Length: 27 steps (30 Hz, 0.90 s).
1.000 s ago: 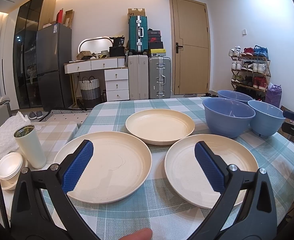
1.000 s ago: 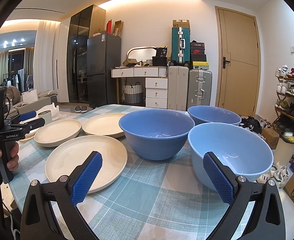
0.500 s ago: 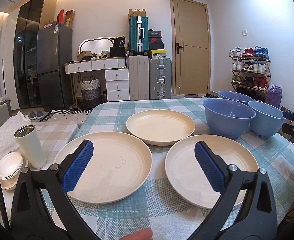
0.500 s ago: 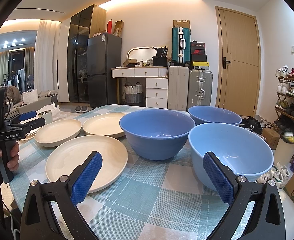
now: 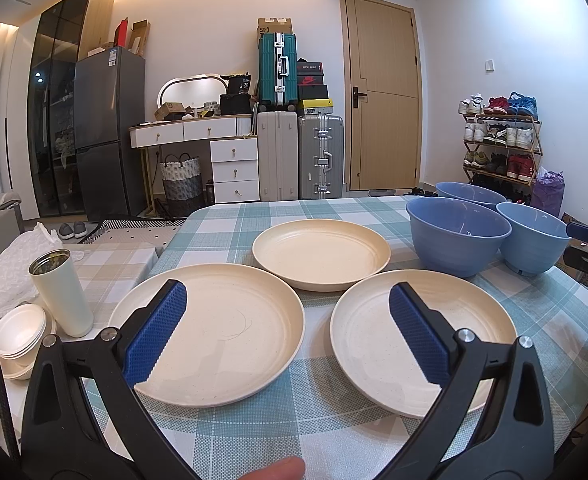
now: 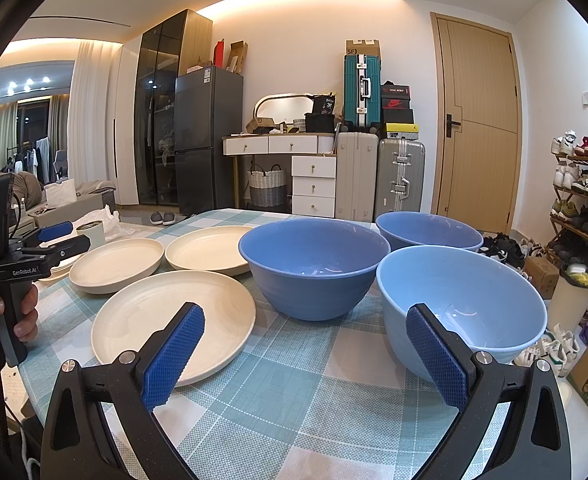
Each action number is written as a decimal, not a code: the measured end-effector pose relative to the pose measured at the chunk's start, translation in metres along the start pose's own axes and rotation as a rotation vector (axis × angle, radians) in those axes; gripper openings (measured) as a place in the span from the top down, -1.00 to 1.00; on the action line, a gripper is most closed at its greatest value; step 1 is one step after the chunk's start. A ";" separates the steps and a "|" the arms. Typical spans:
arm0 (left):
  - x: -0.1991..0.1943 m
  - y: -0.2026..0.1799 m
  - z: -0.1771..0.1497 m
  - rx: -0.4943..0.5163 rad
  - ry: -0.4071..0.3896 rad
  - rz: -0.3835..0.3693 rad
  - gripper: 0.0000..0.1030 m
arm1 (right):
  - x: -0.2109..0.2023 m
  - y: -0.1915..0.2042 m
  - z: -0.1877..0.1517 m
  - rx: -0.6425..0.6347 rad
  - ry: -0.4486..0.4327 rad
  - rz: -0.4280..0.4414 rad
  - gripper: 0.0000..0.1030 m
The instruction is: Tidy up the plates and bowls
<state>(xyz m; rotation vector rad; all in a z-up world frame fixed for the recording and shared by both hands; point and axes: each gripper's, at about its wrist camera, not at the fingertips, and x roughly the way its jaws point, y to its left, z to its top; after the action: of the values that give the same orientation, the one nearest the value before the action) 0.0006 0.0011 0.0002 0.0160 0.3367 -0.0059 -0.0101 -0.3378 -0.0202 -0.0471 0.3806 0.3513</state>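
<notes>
Three cream plates lie on the checked table: a left plate (image 5: 229,312), a right plate (image 5: 378,332) and a far plate (image 5: 321,253). Three blue bowls stand at the right: a darker bowl (image 5: 456,236), a light bowl (image 5: 532,240) and a back bowl (image 5: 470,194). My left gripper (image 5: 287,324) is open and empty above the table's near edge, between the two near plates. My right gripper (image 6: 306,354) is open and empty, in front of the light bowl (image 6: 460,304) and darker bowl (image 6: 314,266), with a plate (image 6: 161,316) at its left.
A white tumbler (image 5: 61,294) and stacked small white bowls (image 5: 17,330) stand on a lower surface left of the table (image 5: 294,432). Suitcases, drawers and a fridge line the far wall. A shoe rack (image 5: 502,140) stands at the right.
</notes>
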 end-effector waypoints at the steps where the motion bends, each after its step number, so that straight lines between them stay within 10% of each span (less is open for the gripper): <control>1: 0.000 0.000 0.000 0.000 0.000 0.000 -0.96 | 0.000 0.000 0.000 0.000 0.000 0.000 -0.99; 27: 0.000 0.000 0.000 -0.001 -0.001 0.000 -0.96 | -0.002 0.002 -0.001 0.002 0.001 -0.003 -0.99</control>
<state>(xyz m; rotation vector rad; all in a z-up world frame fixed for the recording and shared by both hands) 0.0005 0.0013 0.0002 0.0148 0.3356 -0.0059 -0.0127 -0.3367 -0.0200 -0.0454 0.3819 0.3482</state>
